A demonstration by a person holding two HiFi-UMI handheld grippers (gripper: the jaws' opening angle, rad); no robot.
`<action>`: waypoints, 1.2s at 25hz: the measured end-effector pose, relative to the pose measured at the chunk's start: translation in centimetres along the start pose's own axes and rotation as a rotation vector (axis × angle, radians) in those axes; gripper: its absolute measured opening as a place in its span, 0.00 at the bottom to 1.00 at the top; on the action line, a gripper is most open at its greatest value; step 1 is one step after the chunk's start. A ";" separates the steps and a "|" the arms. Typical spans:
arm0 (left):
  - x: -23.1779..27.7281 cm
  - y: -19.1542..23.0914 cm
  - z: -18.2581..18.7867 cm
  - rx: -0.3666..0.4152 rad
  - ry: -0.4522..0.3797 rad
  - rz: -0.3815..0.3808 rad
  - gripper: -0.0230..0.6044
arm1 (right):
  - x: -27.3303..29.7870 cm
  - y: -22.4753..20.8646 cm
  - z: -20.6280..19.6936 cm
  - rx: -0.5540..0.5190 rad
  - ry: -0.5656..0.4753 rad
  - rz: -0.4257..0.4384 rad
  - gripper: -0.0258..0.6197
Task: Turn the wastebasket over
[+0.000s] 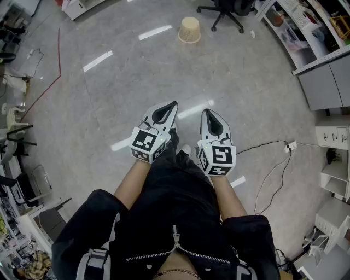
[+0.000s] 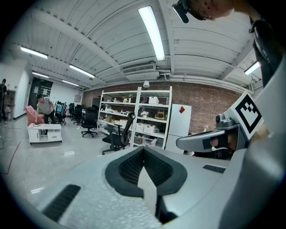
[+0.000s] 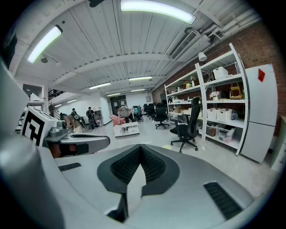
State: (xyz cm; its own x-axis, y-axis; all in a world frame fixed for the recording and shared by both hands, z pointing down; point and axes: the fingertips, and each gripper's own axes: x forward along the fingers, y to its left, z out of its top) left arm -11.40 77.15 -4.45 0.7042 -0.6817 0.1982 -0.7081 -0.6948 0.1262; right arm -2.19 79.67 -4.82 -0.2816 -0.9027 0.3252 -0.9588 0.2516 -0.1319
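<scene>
Both tongs closed and empty: left gripper point(image 1: 167, 111), right gripper point(image 1: 211, 120) side by side above the floor point(image 1: 136, 82). Wastebasket point(image 1: 189, 29) upside down, well ahead.

You held the left hand-held gripper point(image 1: 170, 108) and the right hand-held gripper point(image 1: 210, 116) side by side, close in front of your body and above the grey floor point(image 1: 109, 98). Each had its jaws together with nothing between them. The beige wastebasket point(image 1: 190, 30) stood on the floor well apart from both, its wider end down. A black office chair point(image 1: 227, 12) stood near it on the right. A black cable point(image 1: 269, 176) ran across the floor from a white power strip point(image 1: 290, 146) beside the grey cabinets point(image 1: 324, 87).
</scene>
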 end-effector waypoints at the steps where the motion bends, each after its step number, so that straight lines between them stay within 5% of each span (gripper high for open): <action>1: 0.0 0.0 -0.1 0.001 0.003 0.001 0.04 | 0.1 0.0 -0.1 -0.002 0.001 0.000 0.05; 22: 0.7 -0.6 0.8 0.006 -0.017 -0.020 0.04 | -1.2 -0.8 0.2 0.039 -0.023 -0.010 0.06; 30: 5.8 -0.1 0.8 -0.025 -0.012 -0.030 0.04 | 1.5 -4.2 0.7 0.055 -0.003 -0.008 0.06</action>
State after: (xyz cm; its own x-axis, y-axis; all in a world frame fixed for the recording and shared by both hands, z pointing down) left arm -7.21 73.14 -4.06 0.7259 -0.6632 0.1824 -0.6873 -0.7092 0.1568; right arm 1.42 76.97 -4.45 -0.2733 -0.9057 0.3241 -0.9576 0.2245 -0.1803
